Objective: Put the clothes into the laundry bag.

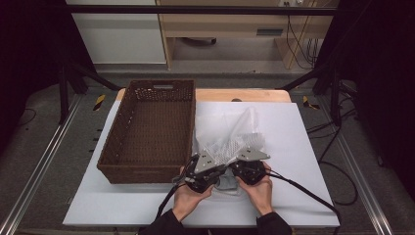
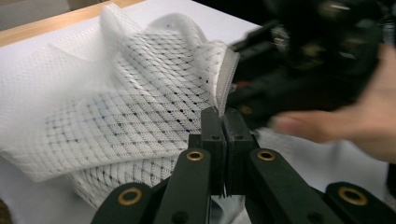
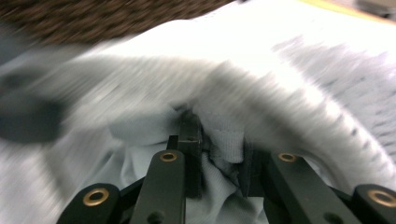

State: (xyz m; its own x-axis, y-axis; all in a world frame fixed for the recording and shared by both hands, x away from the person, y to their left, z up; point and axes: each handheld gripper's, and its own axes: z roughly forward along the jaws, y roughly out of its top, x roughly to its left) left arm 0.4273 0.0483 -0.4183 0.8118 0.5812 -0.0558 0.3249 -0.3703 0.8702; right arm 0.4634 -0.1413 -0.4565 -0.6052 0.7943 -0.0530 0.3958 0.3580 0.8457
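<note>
Now, scene: a person sits at a table (image 1: 303, 147) covered with a flat white sheet, with one set of tongs in each hand.
Mesh bag: a white net laundry bag (image 1: 235, 139) of soft woven mesh with small diamond holes; it lies crumpled on the white sheet, just beside the right wall of the basket, and one part stands up in a loose peak.
Bag edge: a thicker white seam runs along the opening, seen in the left gripper view (image 2: 226, 79).
Grey cloth: a soft, wrinkled pale grey fabric (image 3: 219, 154) is at the near end of the bag, between the two hands.
Left tongs: the left tongs (image 2: 225, 121) are closed, black flat jaws pressed together on the seam of the mesh bag.
Right tongs: the right tongs (image 3: 219, 144) have the grey cloth bunched between the jaws, which press on a fold of it; the picture is blurred.
Basket: a dark brown wicker basket (image 1: 122, 122), rectangular, with woven walls and a handle slot in the far wall, stands left of the bag.
</note>
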